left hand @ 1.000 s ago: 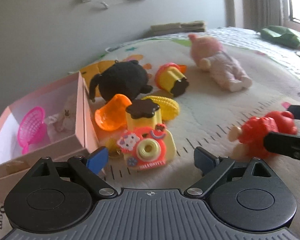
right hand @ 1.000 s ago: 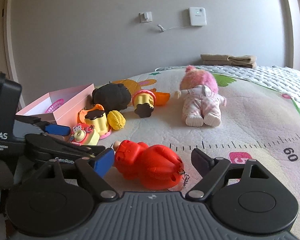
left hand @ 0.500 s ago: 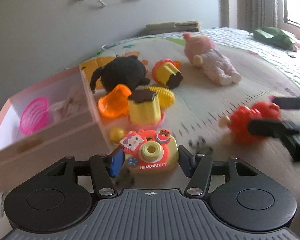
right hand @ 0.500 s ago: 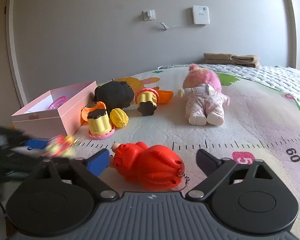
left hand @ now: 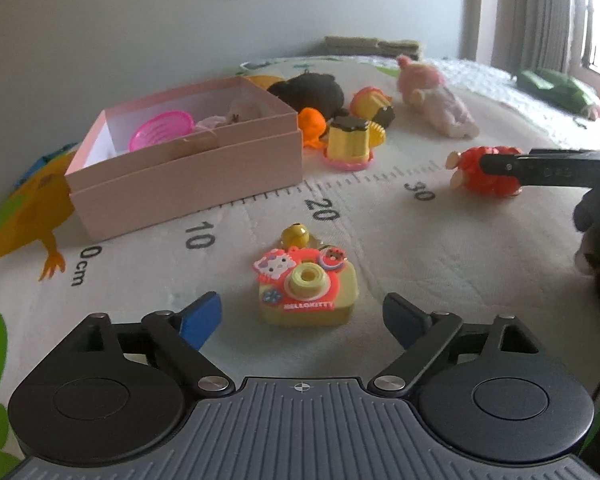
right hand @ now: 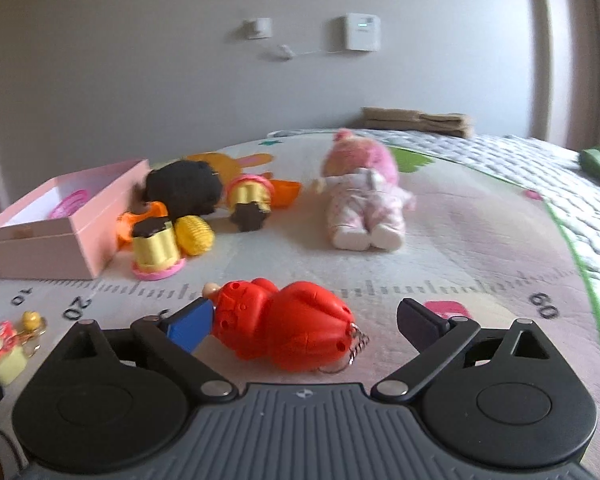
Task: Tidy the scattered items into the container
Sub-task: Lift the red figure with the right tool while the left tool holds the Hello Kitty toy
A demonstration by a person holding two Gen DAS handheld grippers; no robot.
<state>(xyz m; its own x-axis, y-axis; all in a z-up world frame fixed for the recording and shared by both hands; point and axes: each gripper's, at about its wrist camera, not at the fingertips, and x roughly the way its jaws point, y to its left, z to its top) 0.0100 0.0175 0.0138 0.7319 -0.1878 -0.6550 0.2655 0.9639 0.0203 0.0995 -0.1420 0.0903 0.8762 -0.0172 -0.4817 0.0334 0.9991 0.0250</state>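
Looking along the left gripper (left hand: 301, 318): its jaws are opening, and the toy camera (left hand: 307, 289) lies on the play mat (left hand: 440, 240) between the blue pads, neither pad touching it. A small yellow bell (left hand: 295, 235) sits just beyond the camera. The pink box (left hand: 188, 172) stands toward the mat's far left edge, beside the printed ruler's zero end, with a pink basket (left hand: 162, 131) and pale items inside. Just right of the box stand the pudding toy (left hand: 349, 142), an orange cup (left hand: 313, 125) and a black plush (left hand: 308, 90). The pink doll (left hand: 436, 98) lies farther back.

Right wrist view: the right gripper (right hand: 305, 325) has its jaws opening. The red figure (right hand: 288, 320) lies on the mat between them; the left pad looks to be against its head, the right pad stands clear. The box (right hand: 60, 232) is at far left, and the camera (right hand: 2, 346) at the near left edge.
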